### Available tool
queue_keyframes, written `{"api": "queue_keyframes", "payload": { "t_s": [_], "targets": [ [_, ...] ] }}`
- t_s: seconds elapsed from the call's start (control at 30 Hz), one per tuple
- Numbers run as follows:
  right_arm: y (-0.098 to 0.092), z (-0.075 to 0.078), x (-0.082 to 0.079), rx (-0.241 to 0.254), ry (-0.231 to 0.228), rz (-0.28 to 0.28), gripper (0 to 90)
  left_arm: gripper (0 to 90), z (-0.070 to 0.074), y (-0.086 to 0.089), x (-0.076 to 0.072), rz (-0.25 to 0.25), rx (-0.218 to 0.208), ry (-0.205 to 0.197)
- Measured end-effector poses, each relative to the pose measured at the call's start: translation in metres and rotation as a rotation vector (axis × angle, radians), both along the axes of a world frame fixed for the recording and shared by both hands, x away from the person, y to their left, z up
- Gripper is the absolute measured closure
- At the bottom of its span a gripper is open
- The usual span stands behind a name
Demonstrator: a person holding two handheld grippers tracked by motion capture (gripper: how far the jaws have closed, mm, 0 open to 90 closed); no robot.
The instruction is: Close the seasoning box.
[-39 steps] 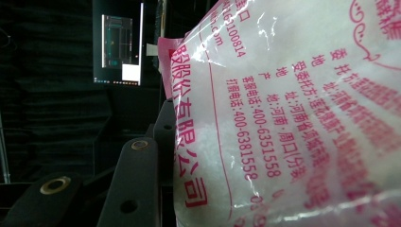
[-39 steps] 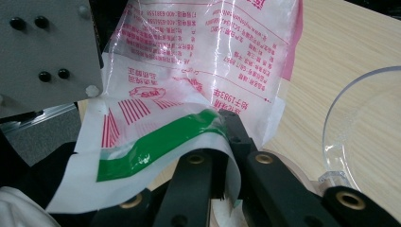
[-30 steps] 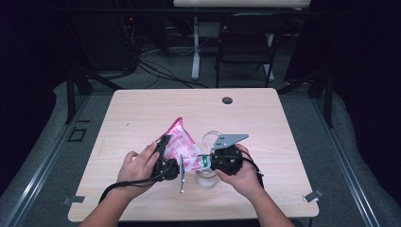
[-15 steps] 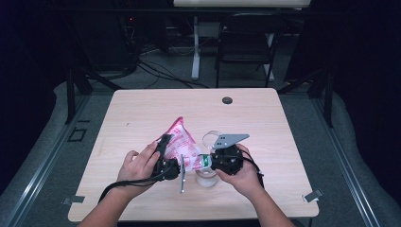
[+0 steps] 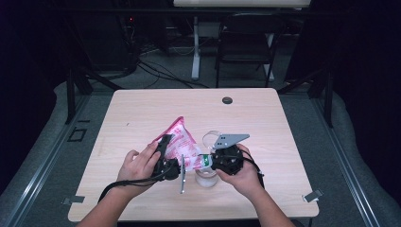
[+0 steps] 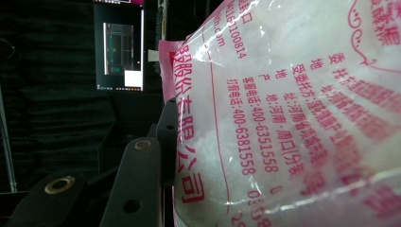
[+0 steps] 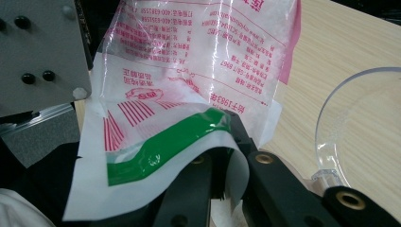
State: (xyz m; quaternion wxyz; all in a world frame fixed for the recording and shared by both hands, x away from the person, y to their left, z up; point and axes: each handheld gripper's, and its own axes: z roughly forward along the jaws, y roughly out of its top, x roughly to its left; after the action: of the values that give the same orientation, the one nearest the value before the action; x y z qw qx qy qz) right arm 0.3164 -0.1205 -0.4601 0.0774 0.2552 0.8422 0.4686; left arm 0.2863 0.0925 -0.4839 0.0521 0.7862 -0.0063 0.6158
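Evidently both grippers are working on the clear plastic bag with pink print and white granules (image 5: 182, 142), which is hanging above the front half of the pale wooden table (image 5: 142, 109), a little left of its middle. The left gripper (image 5: 171, 166) is holding the bag's filled body between its jaws, clamped on it, as the left gripper view suggests with the plastic pressed against one black jaw. The right gripper (image 5: 208, 161) is pinching the green-striped end of the bag (image 7: 165, 142), its jaws squeezed together on the thin film.

My judgement is that the bag is being opened or tipped toward the clear glass bowl (image 5: 208, 177) that is sitting just below the grippers near the front edge. To do this well, the left gripper should be steadying the heavy part without crushing it, while the right is pulling the film evenly, so the seam is parting rather than stretching; the opening should be staying over the bowl so no granules are spilling on the wood.

A clear round plastic lid (image 7: 359, 132) is lying just beside the right gripper, toward the table's right edge, and could be knocked by a sideways pull. A small dark round disc (image 5: 227, 100) is sitting near the back edge, well apart. Beyond the table, a dark folding chair (image 5: 246, 47) is standing clear of the work.
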Motion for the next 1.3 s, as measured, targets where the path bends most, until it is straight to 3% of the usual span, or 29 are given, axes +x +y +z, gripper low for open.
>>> {"api": "queue_keyframes", "payload": {
  "t_s": [1.3],
  "targets": [
    [-0.0056, -0.0029, 0.0011, -0.006, 0.02, -0.01, 90.0, 63.0, -0.001, -0.0071, -0.0018, -0.036, 0.022, -0.004]
  ]
}}
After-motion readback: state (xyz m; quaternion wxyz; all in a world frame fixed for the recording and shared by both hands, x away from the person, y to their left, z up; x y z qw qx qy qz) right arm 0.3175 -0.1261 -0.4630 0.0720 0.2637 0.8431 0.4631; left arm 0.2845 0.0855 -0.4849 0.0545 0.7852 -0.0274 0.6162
